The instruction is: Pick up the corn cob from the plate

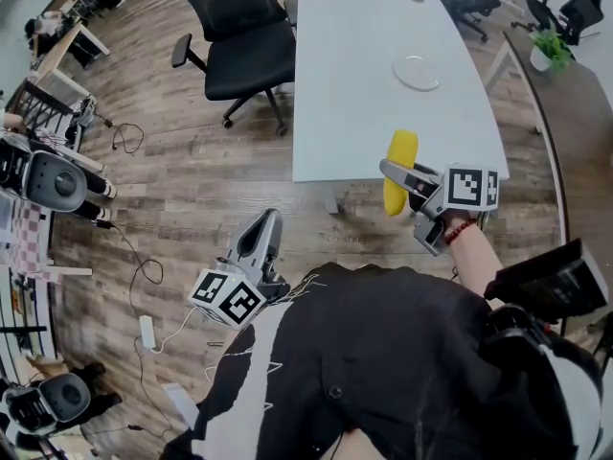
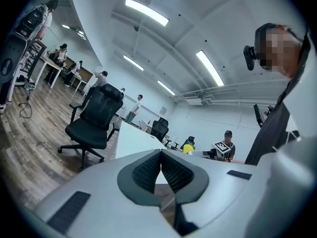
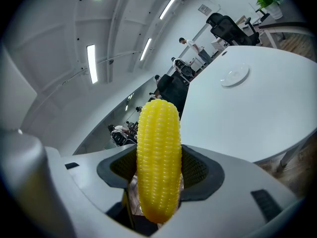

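- Gripping the corn cob (image 3: 157,167), the right gripper (image 1: 400,182) has its jaws closed on the cob's two sides (the dark pads press right against the yellow kernels).
- The cob lies along the jaws, and its round end pokes out past their tips.
- The cob is off the plate (image 1: 417,72) and well apart from it, by the near edge of the white counter (image 1: 364,84).
- The plate sits farther back on the counter.
- The left gripper (image 1: 266,226) hangs over the wooden floor (image 1: 172,161), with its jaws shut together and nothing between them.
- A black chair (image 1: 244,41) stands beside the counter.
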